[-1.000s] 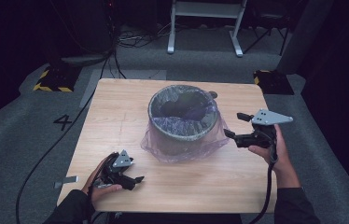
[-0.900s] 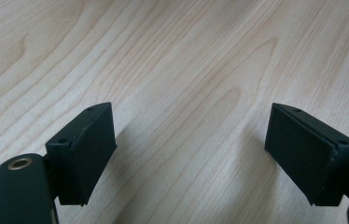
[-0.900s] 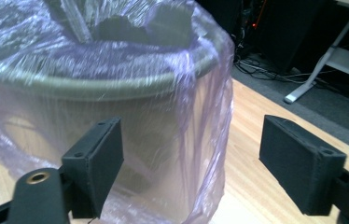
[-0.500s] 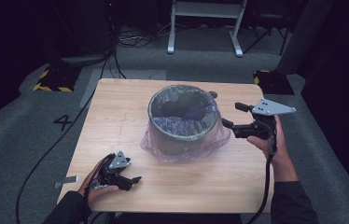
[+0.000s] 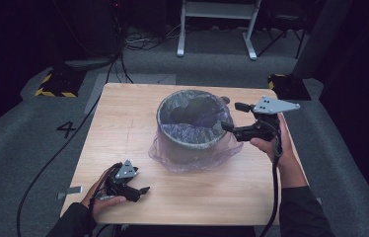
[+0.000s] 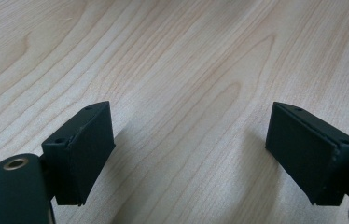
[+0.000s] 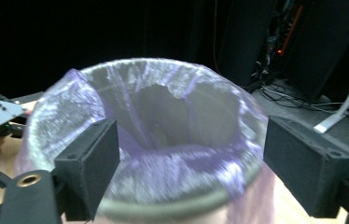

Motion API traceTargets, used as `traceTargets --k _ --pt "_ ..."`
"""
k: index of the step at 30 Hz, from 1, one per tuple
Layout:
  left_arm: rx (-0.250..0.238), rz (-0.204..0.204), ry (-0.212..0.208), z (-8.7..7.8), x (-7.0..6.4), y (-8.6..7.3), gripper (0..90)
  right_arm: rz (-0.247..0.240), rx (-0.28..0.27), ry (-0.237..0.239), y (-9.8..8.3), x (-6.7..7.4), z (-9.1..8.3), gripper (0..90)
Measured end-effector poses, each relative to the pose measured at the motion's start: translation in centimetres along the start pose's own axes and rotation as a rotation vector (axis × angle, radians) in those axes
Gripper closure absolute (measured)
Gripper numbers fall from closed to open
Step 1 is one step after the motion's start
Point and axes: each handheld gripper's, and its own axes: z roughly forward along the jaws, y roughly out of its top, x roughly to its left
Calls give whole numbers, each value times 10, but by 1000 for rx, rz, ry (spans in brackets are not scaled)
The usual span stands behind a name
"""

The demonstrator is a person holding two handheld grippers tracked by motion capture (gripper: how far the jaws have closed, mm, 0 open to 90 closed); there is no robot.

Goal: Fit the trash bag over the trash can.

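A round grey bin point(image 5: 192, 141) stands in the middle of the wooden table point(image 5: 123, 123), lined with a thin purple bag point(image 5: 172, 159) that folds over the rim and spreads around the base. My right gripper point(image 5: 232, 117) is open, level with the bin's right rim, its jaws close to the bag's edge. In the right gripper view its jaws point(image 7: 191, 168) frame the bin's mouth point(image 7: 163, 201) and the crinkled bag point(image 7: 177, 163), blurred. My left gripper point(image 5: 142, 190) rests low at the table's front left, open over bare wood point(image 6: 186, 56), holding nothing.
Grey carpet surrounds the table, with a "4" mark point(image 5: 66, 129) at the left. Yellow-black striped blocks point(image 5: 54, 84) point(image 5: 283, 81) sit near the far corners. A white frame point(image 5: 217, 24) and cables lie beyond. A cable point(image 5: 59, 148) trails off the table's left side.
My right gripper has risen and moved toward the bin, from beside its wall to its right rim. The left gripper and the bin have stayed put.
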Motion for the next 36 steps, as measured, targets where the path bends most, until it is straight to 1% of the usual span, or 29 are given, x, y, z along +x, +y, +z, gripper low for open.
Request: traceTargets --k 3,5,6,8,10,14,16,19,23,26,29,33,35,36 --pt "0 -1 -1 0 0 0 148 -14 18 11 6 5 8 189" --pt "0 -1 -1 0 0 0 149 -20 29 27 9 9 15 185" --pt "0 -1 -1 0 0 0 149 -20 29 27 9 9 15 185" --pt "-1 -2 -1 0 0 0 148 -28 53 52 12 13 24 176" --pt "0 -1 -1 0 0 0 148 -38 70 54 15 16 29 175" --pt "0 -1 -1 0 0 0 149 -57 93 83 20 20 40 174" --pt "0 1 -1 0 0 0 148 -69 113 81 21 20 46 173" --pt "0 1 -1 0 0 0 148 -62 131 103 21 20 54 174" --pt "-2 1 -4 0 0 0 149 -57 167 111 22 22 63 182" --pt "-3 2 -5 0 0 0 149 -63 190 119 22 24 69 187" --pt "-4 2 -4 0 0 0 149 -74 206 114 22 25 74 187" --pt "-3 2 -2 0 0 0 149 -75 227 115 23 24 80 186" --pt "-3 2 -2 0 0 0 150 -76 251 84 23 22 83 187" --pt "-4 2 -2 0 0 0 150 -64 259 84 24 21 85 188"
